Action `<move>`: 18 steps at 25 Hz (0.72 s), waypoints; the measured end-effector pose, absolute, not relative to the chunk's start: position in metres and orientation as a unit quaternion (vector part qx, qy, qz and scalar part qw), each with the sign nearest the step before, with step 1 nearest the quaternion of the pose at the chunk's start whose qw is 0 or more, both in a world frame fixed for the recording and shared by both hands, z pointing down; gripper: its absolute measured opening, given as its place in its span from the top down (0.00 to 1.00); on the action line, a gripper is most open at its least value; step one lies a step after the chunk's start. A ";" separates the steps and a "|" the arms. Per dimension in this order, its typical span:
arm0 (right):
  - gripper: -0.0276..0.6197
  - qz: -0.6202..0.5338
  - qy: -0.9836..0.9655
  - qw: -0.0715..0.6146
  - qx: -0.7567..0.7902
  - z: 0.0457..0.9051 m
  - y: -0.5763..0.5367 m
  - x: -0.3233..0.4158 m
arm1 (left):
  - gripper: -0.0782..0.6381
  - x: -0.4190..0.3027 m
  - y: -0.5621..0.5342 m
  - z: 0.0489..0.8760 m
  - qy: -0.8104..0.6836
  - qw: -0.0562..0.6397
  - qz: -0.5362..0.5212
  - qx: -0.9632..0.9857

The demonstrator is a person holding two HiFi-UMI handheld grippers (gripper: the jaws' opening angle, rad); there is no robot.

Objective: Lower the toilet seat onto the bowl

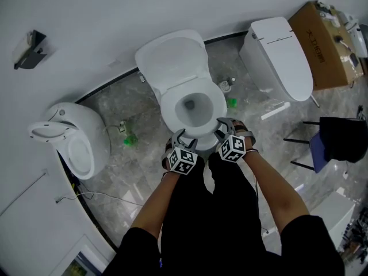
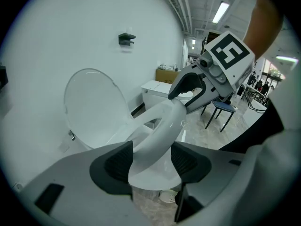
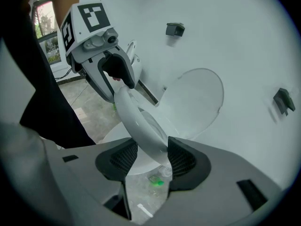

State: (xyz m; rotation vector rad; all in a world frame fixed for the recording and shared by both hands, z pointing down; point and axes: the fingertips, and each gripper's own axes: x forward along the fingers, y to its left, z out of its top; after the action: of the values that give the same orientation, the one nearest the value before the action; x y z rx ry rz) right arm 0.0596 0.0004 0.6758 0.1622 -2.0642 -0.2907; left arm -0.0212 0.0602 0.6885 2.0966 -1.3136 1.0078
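Head view: toilet seat (image 1: 168,111) lies mid-frame, low over the bowl (image 1: 192,105), lid (image 1: 169,59) up behind. L gripper (image 1: 183,138) and R gripper (image 1: 224,126) straddle its front rim, jaws slack, not squeezing. Seat stretches straight ahead from both, equally near.

A white wall (image 1: 86,16) meets grey marble floor (image 1: 144,163); a cardboard box (image 1: 323,46) and dark chair (image 1: 341,138) stand nearby.

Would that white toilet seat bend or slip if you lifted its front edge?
The toilet seat looks like a thick moulded ring, so it is probably stiff, not floppy. Its glossy surface could well slip in a grip. It seems hinged at the back by the raised lid, so it would likely swing up rather than come free.
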 end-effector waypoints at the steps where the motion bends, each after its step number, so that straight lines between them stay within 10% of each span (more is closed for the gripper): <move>1: 0.65 -0.121 -0.853 0.503 0.067 0.679 0.003 0.061 | 0.53 -0.019 0.063 0.691 -0.478 0.234 0.368 0.762; 18: 0.60 -0.117 -0.871 0.477 0.025 0.724 0.036 0.087 | 0.51 0.008 0.093 0.737 -0.479 0.250 0.404 0.738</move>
State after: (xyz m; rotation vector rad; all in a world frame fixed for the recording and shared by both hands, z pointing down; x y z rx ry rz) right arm 0.0873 0.0363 0.7237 0.0607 -2.1276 -0.2870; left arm 0.0082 0.0935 0.7371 2.0089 -1.3040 1.0998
